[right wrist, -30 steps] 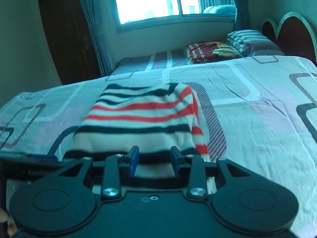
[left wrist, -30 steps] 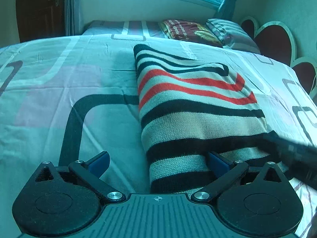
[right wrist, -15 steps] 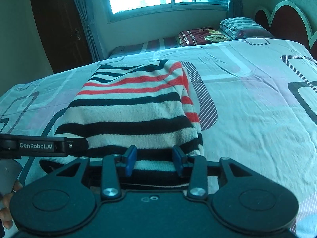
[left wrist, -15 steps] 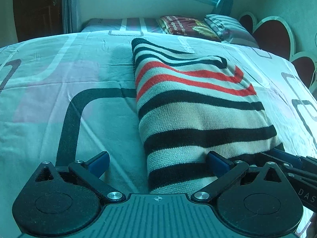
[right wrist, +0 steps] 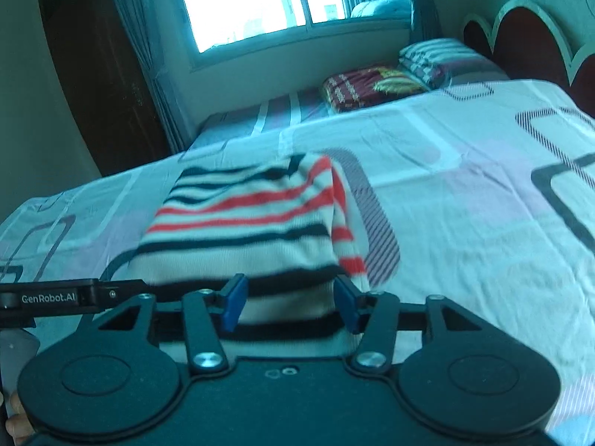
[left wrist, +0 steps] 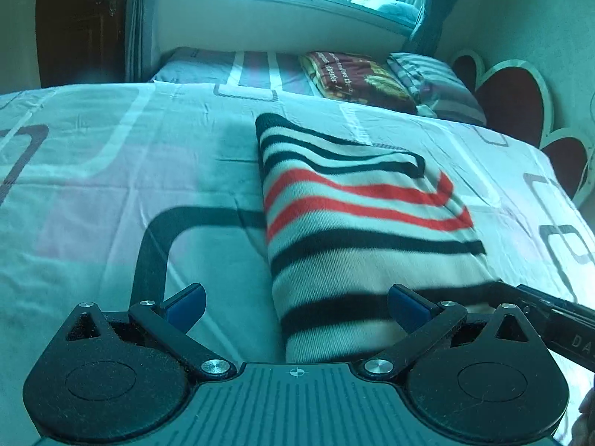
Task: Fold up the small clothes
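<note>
A folded knit sweater with black and red stripes on cream lies on the patterned bedsheet. My left gripper stands wide open over its near left corner, one blue finger on the sheet side and one above the knit. My right gripper is at the sweater's near right edge. Its jaws are opening, the cloth lies between them, and the pads do not press on it. Each gripper shows in the other's view: the right gripper at the lower right, the left gripper at the left.
A dark red folded blanket and a striped pillow lie at the head of the bed. The red heart-shaped headboard stands on the right. A window and a dark wardrobe are behind. A person's fingers show at the lower left.
The right gripper's jaws have spread wider around the sweater's near edge, and its view has tilted and blurred. The left gripper has stayed open in much the same place.
</note>
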